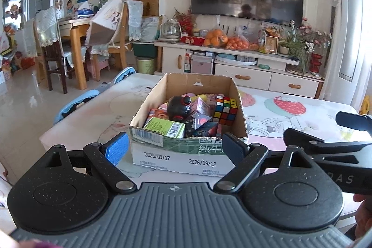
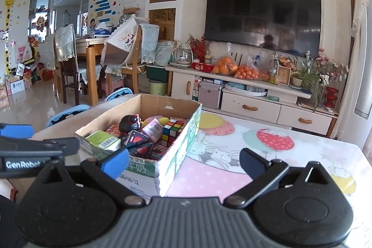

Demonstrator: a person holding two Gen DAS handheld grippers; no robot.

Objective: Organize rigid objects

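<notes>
Cardboard box [image 1: 186, 155] on bench [image 2: 267, 155], packed: cube [image 1: 225, 110], black toy [image 1: 179, 108], green carton [image 1: 164, 126]; lower items hidden. Left gripper [image 1: 174, 145] and right gripper [image 2: 183, 160] fingers wide, empty.

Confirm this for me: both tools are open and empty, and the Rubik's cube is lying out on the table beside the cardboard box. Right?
Not quite. The Rubik's cube sits inside the cardboard box, against its right wall, not out on the table; the left wrist view shows it plainly. The rest holds: the left tool and right tool are open and empty.
</notes>
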